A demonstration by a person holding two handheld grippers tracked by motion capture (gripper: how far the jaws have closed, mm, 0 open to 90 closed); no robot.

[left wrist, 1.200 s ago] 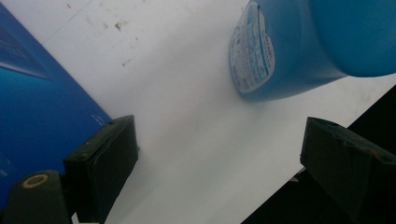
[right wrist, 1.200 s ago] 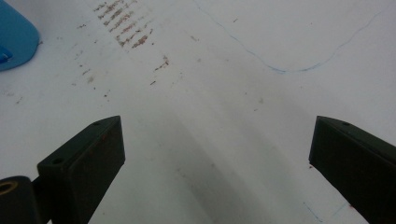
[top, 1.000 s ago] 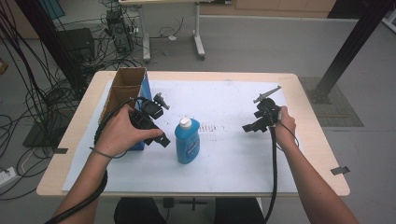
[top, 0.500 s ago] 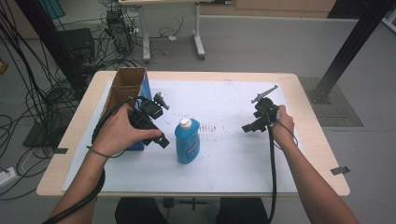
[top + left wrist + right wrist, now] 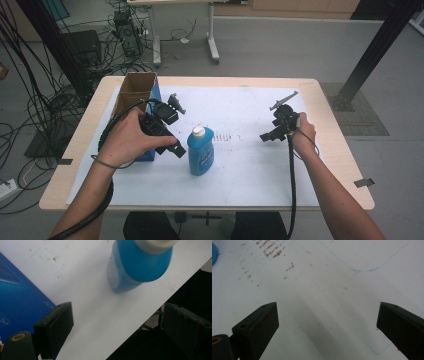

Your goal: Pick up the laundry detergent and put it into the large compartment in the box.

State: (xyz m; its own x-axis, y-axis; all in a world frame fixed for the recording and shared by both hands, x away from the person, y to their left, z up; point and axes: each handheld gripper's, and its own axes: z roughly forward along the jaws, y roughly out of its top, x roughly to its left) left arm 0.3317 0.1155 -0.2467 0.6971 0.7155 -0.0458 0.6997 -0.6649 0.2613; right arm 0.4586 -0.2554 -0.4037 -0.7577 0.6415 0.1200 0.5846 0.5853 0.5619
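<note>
A blue bottle with a white cap stands upright on the white sheet, left of the table's middle. My left gripper hovers just to its left, beside the box, with its jaws wide apart and nothing between them. In the left gripper view the bottle lies ahead of the jaws, apart from them. My right gripper is held over the sheet at the right, open and empty. The right gripper view looks down on bare paper, with a sliver of the bottle at its top left.
An open cardboard box with a blue printed side stands at the table's left, close behind my left hand. A white sheet covers most of the wooden table. Cables and a table frame crowd the floor beyond.
My left gripper has lifted slightly beside the bottle. The right gripper and the bottle have kept still.
</note>
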